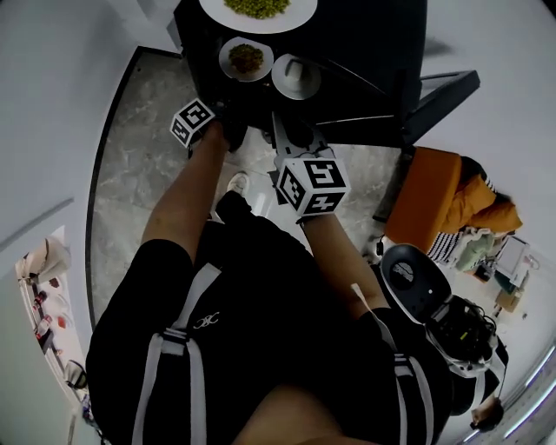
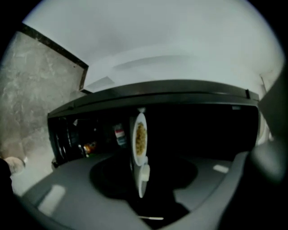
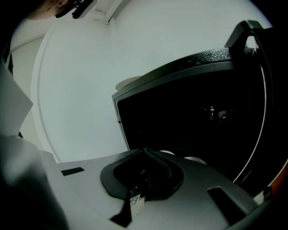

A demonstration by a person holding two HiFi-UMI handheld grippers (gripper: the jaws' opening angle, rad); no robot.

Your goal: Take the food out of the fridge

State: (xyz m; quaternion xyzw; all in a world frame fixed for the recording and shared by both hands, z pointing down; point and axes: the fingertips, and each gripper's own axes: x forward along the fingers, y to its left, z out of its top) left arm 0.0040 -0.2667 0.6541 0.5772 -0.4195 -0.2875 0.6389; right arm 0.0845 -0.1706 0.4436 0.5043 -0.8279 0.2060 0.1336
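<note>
Left tool (image 2: 150, 173): jaws apart, empty, facing the small plate (image 1: 246, 59).
Right tool (image 3: 146, 155): jaws together, empty.
Food: big plate (image 1: 259, 10), small plate and bowl (image 1: 296, 76) on the black bench (image 1: 365, 52), top centre.
Progress: likely mostly done; what remains in the fridge is unseen.

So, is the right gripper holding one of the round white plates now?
No, the right gripper has its jaws shut together with nothing between them.

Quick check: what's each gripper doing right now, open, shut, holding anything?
Left gripper: open, holding nothing; the small round white plate of food lies beyond its jaws.
Right gripper: shut, empty.
</note>
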